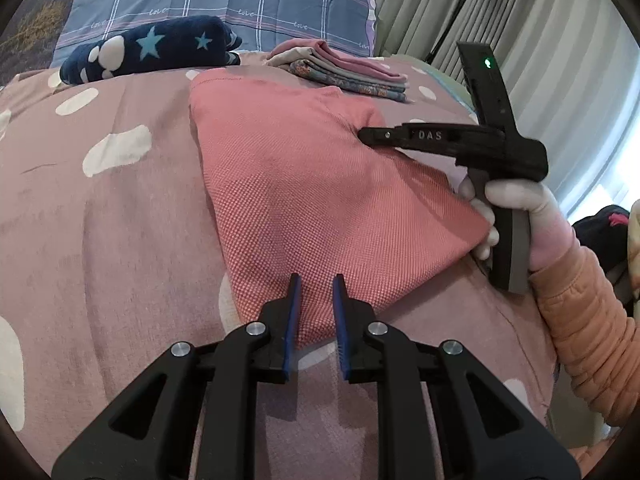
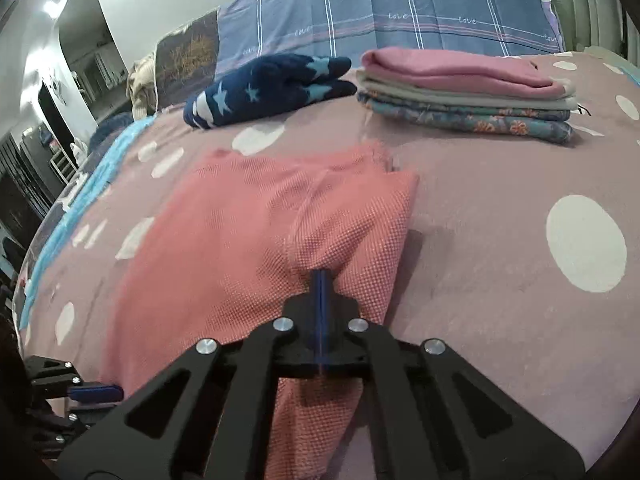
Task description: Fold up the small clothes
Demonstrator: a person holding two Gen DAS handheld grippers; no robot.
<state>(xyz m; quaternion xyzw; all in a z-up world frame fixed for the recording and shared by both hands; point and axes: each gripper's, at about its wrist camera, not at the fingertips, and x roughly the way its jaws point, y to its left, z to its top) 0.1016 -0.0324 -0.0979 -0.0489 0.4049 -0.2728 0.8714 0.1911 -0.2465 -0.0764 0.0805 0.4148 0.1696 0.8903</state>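
Coral garment (image 1: 312,184) lies on the pink polka-dot bedspread (image 1: 120,208), mid-bed, partly folded. Left gripper (image 1: 317,292): blue pads spread, hovering over the garment's near edge, nothing between them. Right gripper (image 2: 321,280): pads pressed together, pinching a raised fold of the coral fabric at its near right part.

Only the left wrist view shows the gloved right hand (image 1: 516,216) on the gripper handle, the orange sleeve (image 1: 592,344), a green LED on the device, and curtains (image 1: 540,40) at right. Only the right wrist view shows the room at far left and a blue pad of the left gripper at lower left.

Count: one coral garment, one folded stack (image 2: 468,100) at far right (four layers visible), one navy star-print item (image 2: 268,88) to its left, one plaid pillow (image 2: 400,4) behind.
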